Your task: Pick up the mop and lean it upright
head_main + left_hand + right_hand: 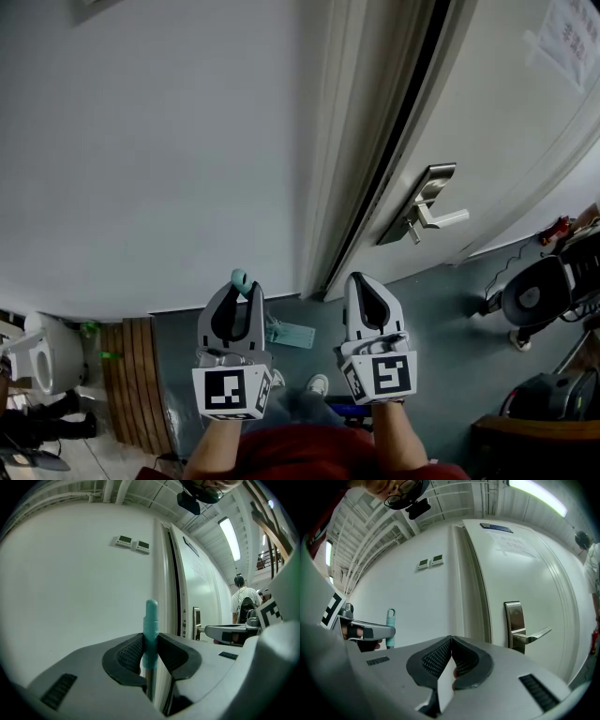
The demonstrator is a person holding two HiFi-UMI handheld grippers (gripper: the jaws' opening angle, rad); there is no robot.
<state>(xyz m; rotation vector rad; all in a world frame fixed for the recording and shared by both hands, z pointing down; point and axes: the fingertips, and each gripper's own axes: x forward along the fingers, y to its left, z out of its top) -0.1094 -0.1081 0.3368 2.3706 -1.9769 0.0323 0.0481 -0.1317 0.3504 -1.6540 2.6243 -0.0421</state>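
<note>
The mop stands upright close to the white wall [141, 141], its teal handle tip [239, 278] poking up between the jaws of my left gripper [242, 287]. In the left gripper view the pads press on the teal handle [151, 620] from both sides, with the silver shaft running down below them. The flat teal mop head [292, 334] lies on the grey floor beneath. My right gripper [363, 281] is level beside the left one, shut with nothing held, its pads meeting in the right gripper view [451, 641]. From there the mop's handle [390, 620] shows at the left.
A white door with a metal lever handle [427, 211] is just right of the wall, its frame between them. A wooden slatted mat [136, 380] and a white fixture [42, 352] are at left. Black equipment and cables [539, 291] crowd the right. A person [243, 599] stands far off.
</note>
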